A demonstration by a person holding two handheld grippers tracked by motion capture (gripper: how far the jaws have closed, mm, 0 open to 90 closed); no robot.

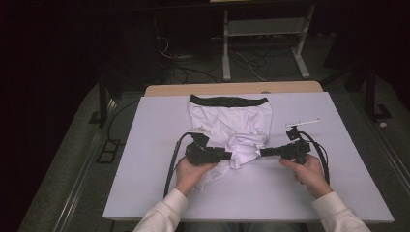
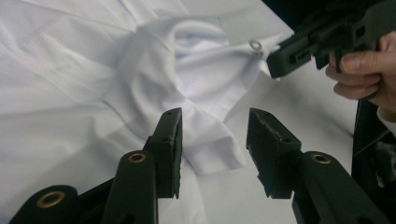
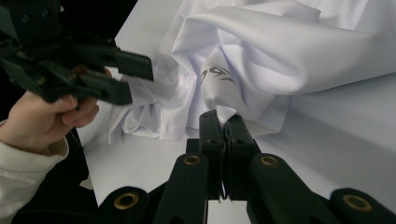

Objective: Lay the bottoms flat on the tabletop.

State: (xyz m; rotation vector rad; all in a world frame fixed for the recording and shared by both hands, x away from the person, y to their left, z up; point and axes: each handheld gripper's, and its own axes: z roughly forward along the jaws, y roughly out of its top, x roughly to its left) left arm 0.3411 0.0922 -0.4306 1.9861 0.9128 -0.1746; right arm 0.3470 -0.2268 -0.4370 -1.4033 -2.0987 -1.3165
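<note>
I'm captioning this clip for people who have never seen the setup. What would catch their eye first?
The white garment with a dark waistband, bunched at its near edge in the middle of the pale table. The right hand-held gripper is pinched shut on a fold of it, while the left hand-held gripper sits open over another fold. All around the table, the room is dark.

White garment [image 1: 232, 126] with a black band along the far edge, spread on the white table [image 1: 154, 159], far half fairly flat, near half bunched and folded into soft ridges. Small dark print on a fold near the near edge. One near corner pinched between the shut jaws of the right gripper [image 3: 225, 122]; another folded flap lying between the parted jaws of the left gripper [image 2: 214, 135].
</note>
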